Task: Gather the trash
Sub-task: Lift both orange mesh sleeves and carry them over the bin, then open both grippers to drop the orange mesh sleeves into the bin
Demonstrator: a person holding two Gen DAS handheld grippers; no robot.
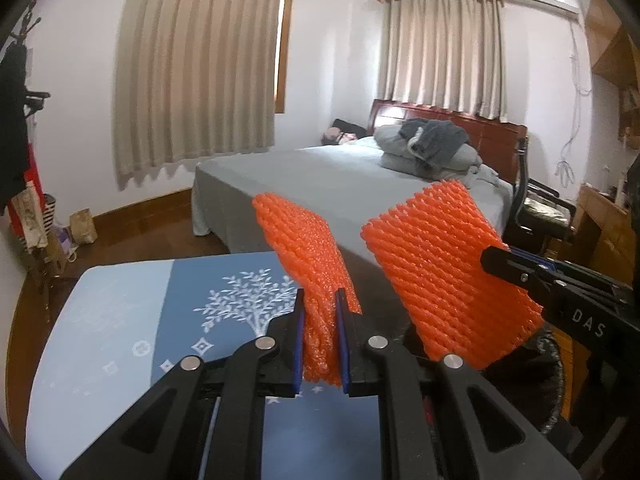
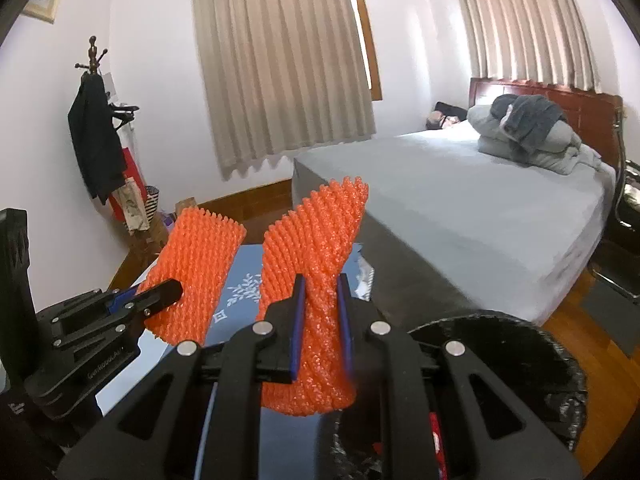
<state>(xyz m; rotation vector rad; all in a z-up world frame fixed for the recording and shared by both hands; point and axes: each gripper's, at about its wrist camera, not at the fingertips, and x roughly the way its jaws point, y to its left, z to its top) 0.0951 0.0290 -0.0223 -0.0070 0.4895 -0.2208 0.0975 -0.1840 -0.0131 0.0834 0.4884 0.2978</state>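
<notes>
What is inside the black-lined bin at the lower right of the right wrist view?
Inside the bin only a sliver of something red shows. The right gripper and its orange foam net cover most of the opening, so the rest is hidden.

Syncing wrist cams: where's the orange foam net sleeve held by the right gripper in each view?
Left wrist view: orange foam net sleeve right of centre, pinched from the right by the right gripper.
Right wrist view: same sleeve at centre, twisted, rising between this gripper's blue pads.
Shared landmark: the grey-sheeted bed behind it.
</notes>
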